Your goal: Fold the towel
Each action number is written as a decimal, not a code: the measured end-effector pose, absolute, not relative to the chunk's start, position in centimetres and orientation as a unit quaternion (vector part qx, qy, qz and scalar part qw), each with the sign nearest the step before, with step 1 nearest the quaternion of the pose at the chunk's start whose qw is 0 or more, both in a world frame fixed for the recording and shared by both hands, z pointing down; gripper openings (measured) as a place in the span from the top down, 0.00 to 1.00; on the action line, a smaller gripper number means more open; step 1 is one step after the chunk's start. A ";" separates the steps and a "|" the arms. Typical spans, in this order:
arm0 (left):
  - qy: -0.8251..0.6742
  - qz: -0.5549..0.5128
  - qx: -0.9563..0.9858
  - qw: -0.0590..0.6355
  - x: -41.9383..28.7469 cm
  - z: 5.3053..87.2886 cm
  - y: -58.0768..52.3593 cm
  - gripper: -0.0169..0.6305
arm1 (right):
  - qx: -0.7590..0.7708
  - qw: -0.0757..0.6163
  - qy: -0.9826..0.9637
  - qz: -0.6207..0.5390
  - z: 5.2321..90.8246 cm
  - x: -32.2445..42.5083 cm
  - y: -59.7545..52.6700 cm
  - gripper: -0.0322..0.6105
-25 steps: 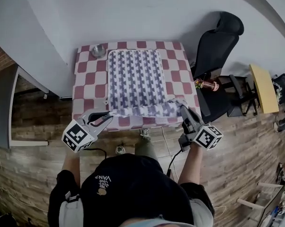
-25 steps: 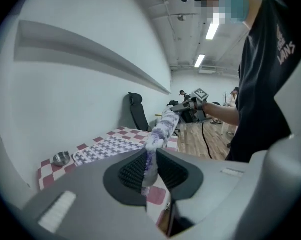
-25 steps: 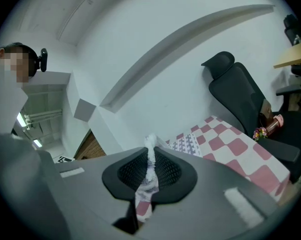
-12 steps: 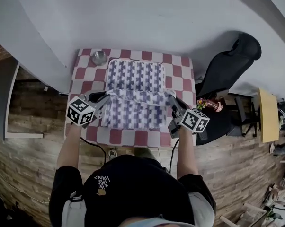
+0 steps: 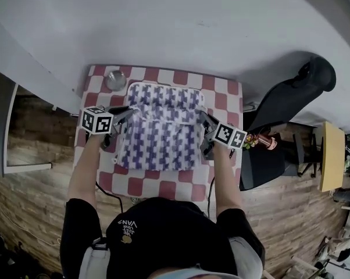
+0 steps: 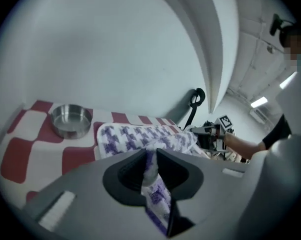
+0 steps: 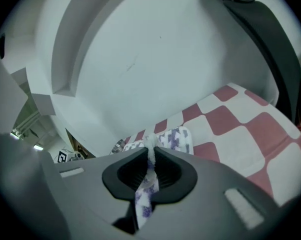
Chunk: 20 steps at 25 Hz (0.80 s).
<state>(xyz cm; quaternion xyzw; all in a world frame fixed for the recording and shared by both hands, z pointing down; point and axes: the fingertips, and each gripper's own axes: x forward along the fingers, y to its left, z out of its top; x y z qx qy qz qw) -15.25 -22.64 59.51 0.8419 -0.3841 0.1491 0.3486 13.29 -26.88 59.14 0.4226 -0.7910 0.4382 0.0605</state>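
Clearly, the towel (image 5: 160, 138) sits pinched in left gripper (image 5: 132, 113) and right gripper (image 5: 204, 120).

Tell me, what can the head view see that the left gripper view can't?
Only the head view: the person's left arm and a yellow tabletop. Only the left gripper view: a ceiling light and, close up, the left gripper shut on a corner of the towel. Both: the towel, the steel bowl, the checked tablecloth and the right gripper.
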 end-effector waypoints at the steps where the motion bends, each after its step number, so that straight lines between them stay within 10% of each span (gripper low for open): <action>1: -0.380 0.141 0.832 0.379 -15.5 60.4 -23.2 0.88 | 0.419 0.060 -0.786 0.451 59.8 13.1 -27.5 0.90; 10: -0.445 -0.024 0.713 0.542 -19.7 63.1 -29.6 0.86 | 0.427 -0.052 -0.717 0.549 61.8 14.6 -34.5 0.69; 20: -0.452 0.147 0.789 0.391 -18.8 63.3 -30.4 0.67 | 0.424 0.227 -0.828 0.287 63.5 12.4 -35.0 0.58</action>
